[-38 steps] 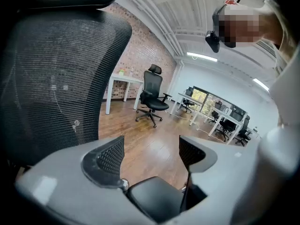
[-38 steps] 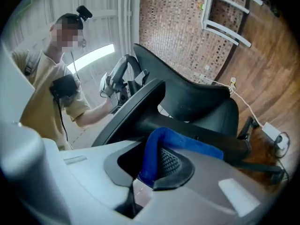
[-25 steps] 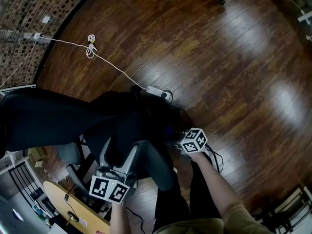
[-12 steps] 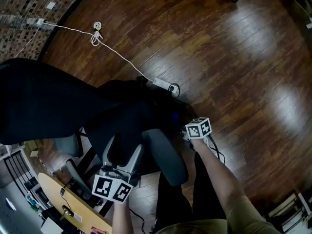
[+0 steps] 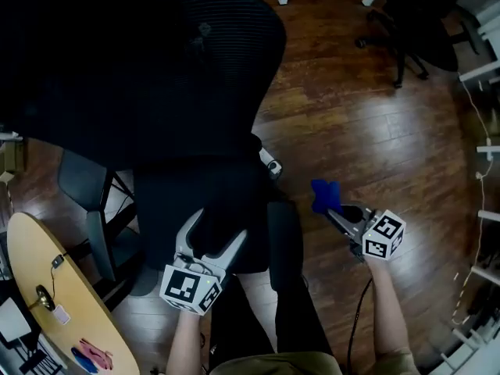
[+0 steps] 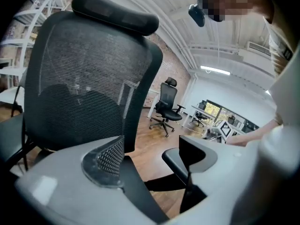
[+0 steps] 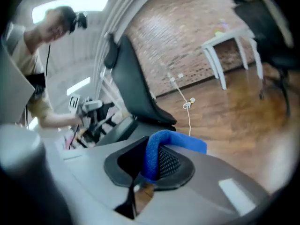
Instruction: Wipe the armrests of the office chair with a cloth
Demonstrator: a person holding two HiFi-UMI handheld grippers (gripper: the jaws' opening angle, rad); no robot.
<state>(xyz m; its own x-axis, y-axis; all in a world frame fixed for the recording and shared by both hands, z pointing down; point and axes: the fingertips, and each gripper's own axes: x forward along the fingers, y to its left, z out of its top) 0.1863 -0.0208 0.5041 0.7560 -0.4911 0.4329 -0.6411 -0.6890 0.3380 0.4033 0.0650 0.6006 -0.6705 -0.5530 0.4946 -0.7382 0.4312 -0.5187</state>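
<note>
**Head view.** The chair (image 5: 195, 116) fills the upper left, its mesh back toward the top and its seat toward the person. The left gripper (image 5: 211, 238) hangs over the near edge of the seat with its jaws spread. It is probably there to steady or turn the chair, though I cannot tell whether it touches. The right gripper (image 5: 336, 209) is out over the floor (image 5: 391, 116), just beside the chair's right armrest (image 5: 285, 237) but apart from it. The blue cloth (image 5: 323, 192) sticks out of its tips and points ahead, ready for wiping.

**Left gripper view.** The jaws of the left gripper (image 6: 152, 156) are wide apart with nothing between them. Past them is the armrest (image 6: 176, 162) pad, and the mesh back (image 6: 89, 88) rises on the left.

**Right gripper view.** The right gripper (image 7: 150, 165) is clamped on the cloth (image 7: 176, 141). A fold arches over one pad, so a loose flap is free to wipe with. The chair (image 7: 136, 93) stands well ahead.

**Against the earlier frames.**
- The back lay off to the left and now spreads across the top.
- The right gripper was tucked against the chair with the cloth barely visible. It has since swung out to the right, and the cloth is plain.
- The left gripper keeps its place at the seat's near edge.
- Judging by the gap, wiping contact is not yet made on this armrest.
</note>
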